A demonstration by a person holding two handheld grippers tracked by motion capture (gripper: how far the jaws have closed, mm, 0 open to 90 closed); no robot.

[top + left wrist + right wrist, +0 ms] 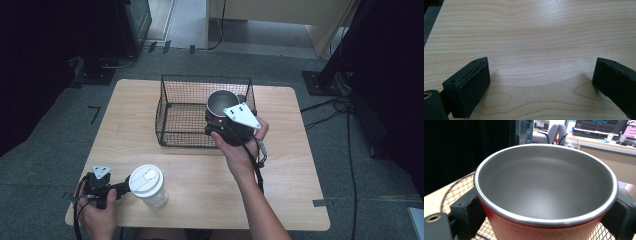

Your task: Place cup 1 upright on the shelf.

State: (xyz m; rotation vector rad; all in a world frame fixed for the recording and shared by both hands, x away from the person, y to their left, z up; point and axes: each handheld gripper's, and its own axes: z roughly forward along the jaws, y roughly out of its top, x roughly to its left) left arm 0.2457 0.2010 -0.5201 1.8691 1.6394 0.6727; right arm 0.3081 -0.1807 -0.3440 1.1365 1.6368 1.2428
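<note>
Right gripper [223,121]: clamped on red cup [544,195], steel-lined, upright, held over basket [172,135], right side; placing apparently under way, release outstanding. Forearm reaches forward from table's near edge. Left gripper [120,188]: jaws wide, empty, low over table [529,37], just beside white-lidded tumbler [148,184], likely next.

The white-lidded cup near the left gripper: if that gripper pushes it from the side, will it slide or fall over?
The white-lidded cup looks taller than wide, so a high push may tip it; a low one should slide it over the smooth table. Its clear body seems thin plastic, probably light. The left gripper is open.
</note>
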